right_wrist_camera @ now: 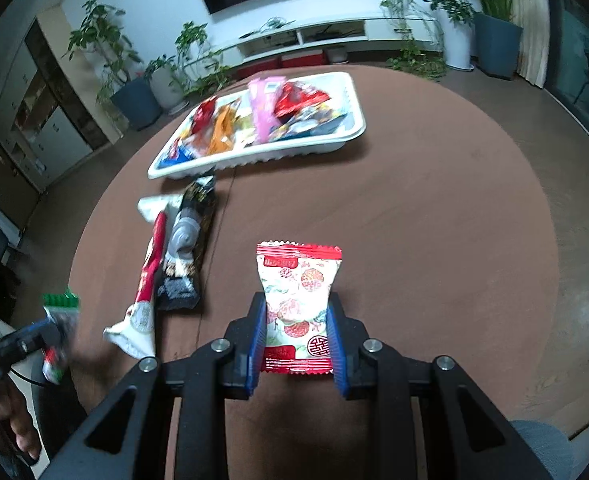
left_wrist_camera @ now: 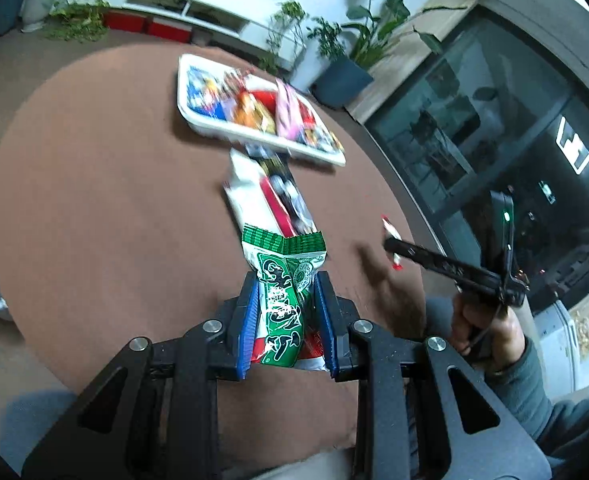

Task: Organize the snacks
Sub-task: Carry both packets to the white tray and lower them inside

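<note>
We had a packet in each gripper: the left gripper [left_wrist_camera: 287, 304] was closed on a green packet [left_wrist_camera: 284, 300], its blue pads [left_wrist_camera: 250, 332] pinching the crinkled sides, and the right gripper [right_wrist_camera: 296, 332] was closed on a red-and-white packet [right_wrist_camera: 297, 300] across its narrowed middle. Both were held just above the table [right_wrist_camera: 434, 240], short of the white tray [right_wrist_camera: 262, 156], which already held a heap of mixed snacks. We judged both packets light, soft and puffed with air, the film slick, so a grip at the waist or along the crimped end seam seemed safest, and a hard squeeze might have crushed what was inside. A black bar [right_wrist_camera: 186, 248] and a red-and-white stick [right_wrist_camera: 144, 292] lay touching side by side on the table, just in front of the tray. The table was round, brown and matte. Around it we saw potted plants [right_wrist_camera: 490, 12], a low white shelf unit and a dark screen on the wall
</note>
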Motion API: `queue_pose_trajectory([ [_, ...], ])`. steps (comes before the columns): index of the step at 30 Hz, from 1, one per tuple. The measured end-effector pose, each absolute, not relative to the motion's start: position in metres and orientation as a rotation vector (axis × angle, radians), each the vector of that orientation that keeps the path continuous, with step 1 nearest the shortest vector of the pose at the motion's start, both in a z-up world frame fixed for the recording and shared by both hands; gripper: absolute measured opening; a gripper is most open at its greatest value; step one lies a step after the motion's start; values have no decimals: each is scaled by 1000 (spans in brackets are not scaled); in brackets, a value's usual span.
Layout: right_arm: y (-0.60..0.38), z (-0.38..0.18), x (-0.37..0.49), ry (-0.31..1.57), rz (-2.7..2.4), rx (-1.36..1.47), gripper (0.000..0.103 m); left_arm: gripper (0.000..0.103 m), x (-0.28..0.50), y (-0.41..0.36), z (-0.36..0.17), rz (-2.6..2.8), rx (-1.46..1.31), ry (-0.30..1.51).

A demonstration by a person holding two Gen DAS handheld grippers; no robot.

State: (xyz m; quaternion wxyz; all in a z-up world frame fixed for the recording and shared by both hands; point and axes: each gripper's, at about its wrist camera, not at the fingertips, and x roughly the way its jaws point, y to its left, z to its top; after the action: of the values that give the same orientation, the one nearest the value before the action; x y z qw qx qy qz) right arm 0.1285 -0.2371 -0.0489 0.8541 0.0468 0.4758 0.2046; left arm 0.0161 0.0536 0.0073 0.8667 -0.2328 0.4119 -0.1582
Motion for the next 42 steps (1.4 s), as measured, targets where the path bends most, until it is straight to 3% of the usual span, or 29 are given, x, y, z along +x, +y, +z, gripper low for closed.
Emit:
queue_pose_trajectory([
  [11,-273,-4,185,895,345,155,30,25,95,90,85,-261,-380,736],
  [20,-216,57,245,763,471,126,30,25,201,77,120,-215,-250,709],
  [26,-151,57,284,776,569,80,30,25,248,70,93,-194,-181,757],
  [42,-72,-32,343,953,547,-87,31,25,345,60,-18,-177,-165,867],
])
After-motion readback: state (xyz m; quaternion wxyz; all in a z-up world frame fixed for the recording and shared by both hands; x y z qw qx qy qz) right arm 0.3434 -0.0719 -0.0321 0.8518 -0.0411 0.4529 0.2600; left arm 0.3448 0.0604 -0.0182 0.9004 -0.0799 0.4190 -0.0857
